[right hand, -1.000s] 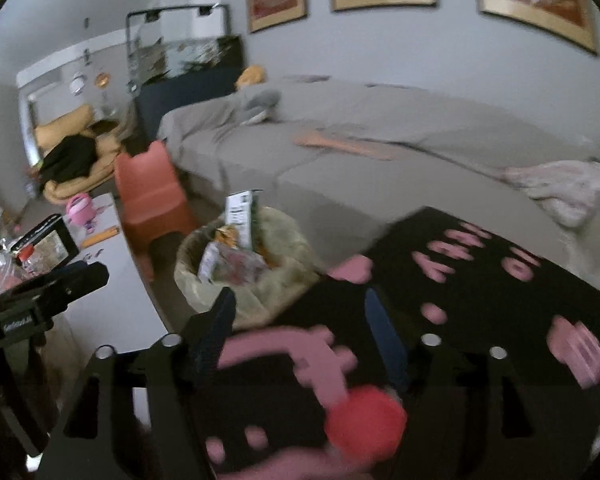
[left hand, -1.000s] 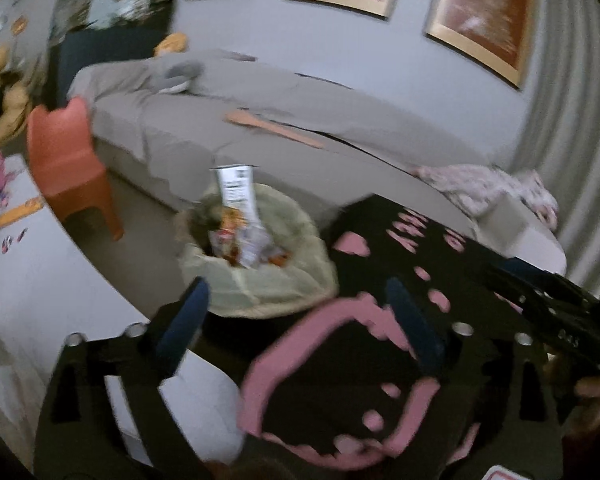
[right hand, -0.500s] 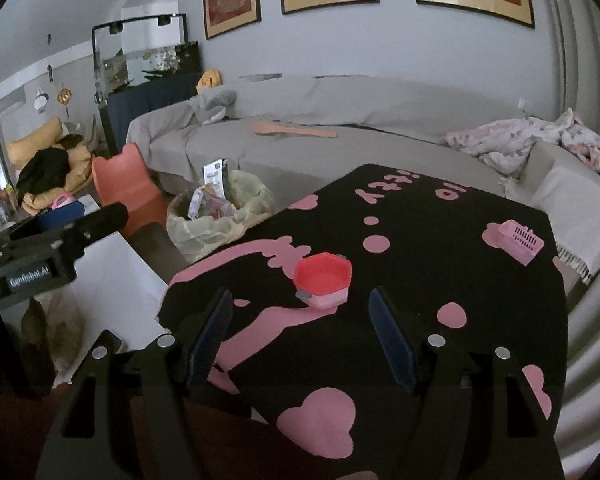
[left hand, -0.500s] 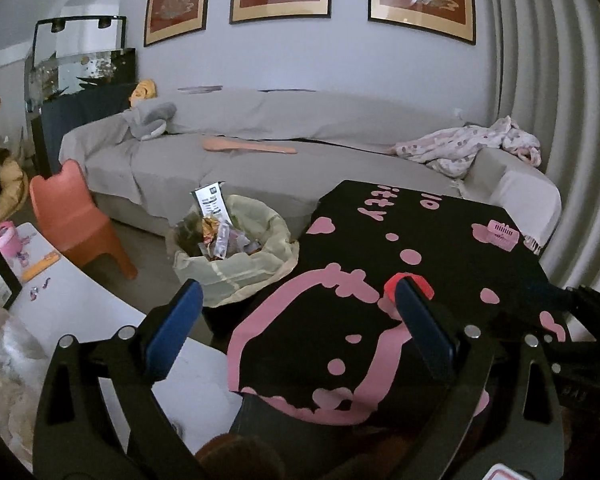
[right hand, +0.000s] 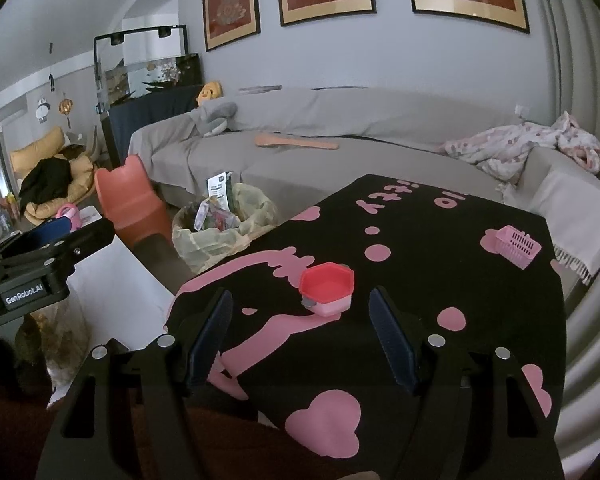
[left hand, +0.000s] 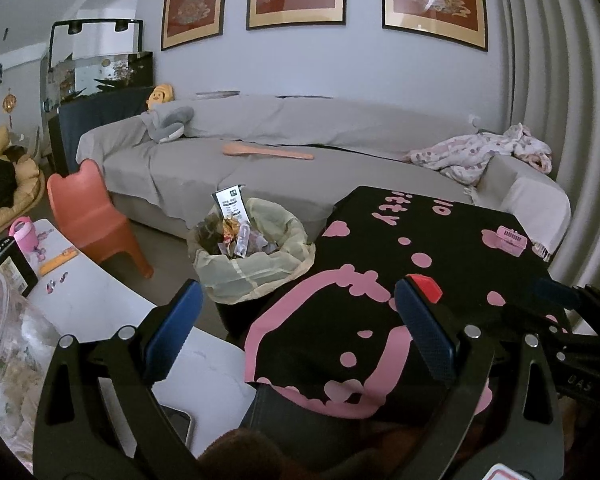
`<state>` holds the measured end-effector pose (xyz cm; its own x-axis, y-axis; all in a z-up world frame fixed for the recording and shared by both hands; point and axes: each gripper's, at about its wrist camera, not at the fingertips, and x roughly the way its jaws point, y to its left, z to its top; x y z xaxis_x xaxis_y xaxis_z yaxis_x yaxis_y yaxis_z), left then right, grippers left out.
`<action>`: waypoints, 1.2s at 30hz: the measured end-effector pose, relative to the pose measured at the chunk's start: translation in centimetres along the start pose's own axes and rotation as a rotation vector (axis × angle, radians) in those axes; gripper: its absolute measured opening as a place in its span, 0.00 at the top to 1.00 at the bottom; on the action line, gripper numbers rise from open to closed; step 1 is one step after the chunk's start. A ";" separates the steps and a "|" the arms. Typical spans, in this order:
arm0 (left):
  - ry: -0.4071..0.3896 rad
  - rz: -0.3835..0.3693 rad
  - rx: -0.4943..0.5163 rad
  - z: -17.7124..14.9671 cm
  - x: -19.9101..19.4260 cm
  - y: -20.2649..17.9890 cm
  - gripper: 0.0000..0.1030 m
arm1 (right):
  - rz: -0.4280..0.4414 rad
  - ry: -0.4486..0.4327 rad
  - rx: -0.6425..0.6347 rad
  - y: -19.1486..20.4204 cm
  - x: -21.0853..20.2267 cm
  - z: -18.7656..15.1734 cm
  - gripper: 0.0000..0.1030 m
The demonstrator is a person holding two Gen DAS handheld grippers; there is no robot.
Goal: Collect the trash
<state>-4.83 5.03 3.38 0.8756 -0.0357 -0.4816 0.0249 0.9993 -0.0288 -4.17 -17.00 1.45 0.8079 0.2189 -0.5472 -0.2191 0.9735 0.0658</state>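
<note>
A trash bin (left hand: 256, 264) lined with a pale yellow bag stands on the floor left of the table, full of wrappers; it also shows in the right wrist view (right hand: 220, 236). A small red and pink hexagonal cup (right hand: 327, 288) sits on the black tablecloth with pink patterns (right hand: 420, 280), just ahead of my right gripper (right hand: 300, 320), which is open and empty. My left gripper (left hand: 296, 312) is open and empty, held over the table's left edge; the red cup (left hand: 424, 286) peeks out behind its right finger.
A small pink basket (right hand: 516, 246) lies at the table's far right. A grey sofa (left hand: 300, 152) runs behind, with a wooden paddle (left hand: 266, 152) and a blanket (left hand: 484, 152). An orange child's chair (left hand: 92, 216) and a white table (left hand: 92, 304) stand left.
Both grippers have pulled back and risen away from the trash bin. The view has widened to show the whole table, the red cup and the pink basket.
</note>
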 end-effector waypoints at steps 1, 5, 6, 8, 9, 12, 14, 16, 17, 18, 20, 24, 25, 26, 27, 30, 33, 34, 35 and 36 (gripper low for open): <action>0.000 0.003 0.001 0.0 0.0 0.0 0.11 | -0.001 -0.002 -0.001 0.0 0.0 0.0 0.35; -0.002 0.006 0.002 -0.1 -0.2 0.1 0.11 | -0.001 -0.006 -0.009 0.2 -0.1 0.0 0.35; -0.001 0.007 0.003 -0.1 -0.2 0.0 0.11 | -0.001 -0.005 -0.009 0.3 -0.1 -0.1 0.35; -0.001 0.009 0.003 -0.1 -0.3 0.1 0.11 | 0.000 -0.003 -0.013 0.4 -0.2 0.0 0.35; -0.001 0.010 0.002 -0.2 -0.4 0.1 0.11 | 0.001 -0.004 -0.014 0.5 -0.2 0.0 0.35; 0.000 0.010 0.001 -0.1 -0.4 0.2 0.11 | -0.001 -0.003 -0.014 0.5 -0.2 0.0 0.35; 0.001 0.010 0.002 -0.1 -0.3 0.2 0.11 | 0.000 -0.003 -0.013 0.5 -0.2 0.0 0.35; 0.002 0.009 0.001 -0.2 -0.4 0.2 0.11 | 0.000 -0.002 -0.012 0.6 -0.2 0.0 0.35; 0.002 0.009 0.002 -0.2 -0.3 0.2 0.11 | 0.001 -0.001 -0.012 0.6 -0.2 0.0 0.35; 0.003 0.010 0.002 -0.2 -0.4 0.2 0.11 | 0.001 0.000 -0.012 0.6 -0.2 0.0 0.35; 0.003 0.010 0.001 -0.2 -0.4 0.2 0.11 | 0.002 -0.001 -0.013 0.5 -0.2 0.0 0.35; 0.003 0.010 -0.001 -0.2 -0.4 0.2 0.11 | 0.001 -0.003 -0.015 0.6 -0.2 0.0 0.35; 0.003 0.010 0.000 -0.1 -0.4 0.2 0.11 | 0.001 -0.002 -0.014 0.5 -0.2 0.0 0.35; 0.005 0.010 0.000 -0.2 -0.5 0.2 0.11 | 0.001 -0.001 -0.014 0.6 -0.2 0.0 0.35; 0.004 0.010 0.001 -0.1 -0.5 0.2 0.11 | 0.001 -0.001 -0.013 0.6 -0.2 0.0 0.35; 0.003 0.011 0.001 -0.2 -0.5 0.2 0.11 | 0.000 -0.002 -0.013 0.6 -0.3 0.0 0.35; 0.005 0.011 -0.001 -0.2 -0.5 0.2 0.11 | 0.001 -0.002 -0.013 0.6 -0.2 0.1 0.35; 0.005 0.011 -0.001 -0.2 -0.6 0.2 0.11 | 0.001 -0.002 -0.014 0.6 -0.2 0.0 0.35; 0.004 0.012 -0.001 -0.2 -0.6 0.2 0.11 | 0.002 -0.001 -0.013 0.6 -0.2 0.1 0.35; 0.004 0.012 -0.001 -0.2 -0.6 0.2 0.11 | 0.002 0.000 -0.013 0.6 -0.2 0.1 0.35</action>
<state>-5.41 5.22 3.46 0.8741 -0.0240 -0.4851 0.0140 0.9996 -0.0242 -4.44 -16.47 1.67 0.8075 0.2209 -0.5470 -0.2276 0.9721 0.0565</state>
